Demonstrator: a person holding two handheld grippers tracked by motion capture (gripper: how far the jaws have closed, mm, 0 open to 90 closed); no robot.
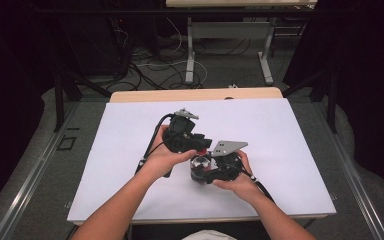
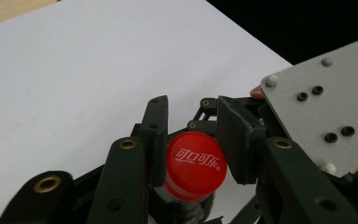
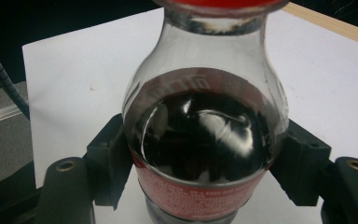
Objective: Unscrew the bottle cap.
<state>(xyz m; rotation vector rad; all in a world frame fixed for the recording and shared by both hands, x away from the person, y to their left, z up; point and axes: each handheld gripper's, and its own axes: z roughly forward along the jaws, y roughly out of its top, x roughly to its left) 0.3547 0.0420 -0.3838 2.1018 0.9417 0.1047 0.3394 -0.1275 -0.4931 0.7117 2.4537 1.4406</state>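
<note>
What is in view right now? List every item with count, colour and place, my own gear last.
bottle: one, clear glass holding dark liquid, red label; upright on the sheet, clamped at its body by the right gripper.
cap: one, red with white lettering; on the bottle's neck, between the left gripper's fingers.
sheet: one, white; covers the tabletop.
table: one, light wood; edge shows beyond the sheet.
second table: one, grey legs; on the floor behind, among cables.
left gripper: one, black; closed on the cap from above.
right gripper: one, black; fingers on the bottle's sides.
hands: two; each holding a gripper near the sheet's middle.
</note>
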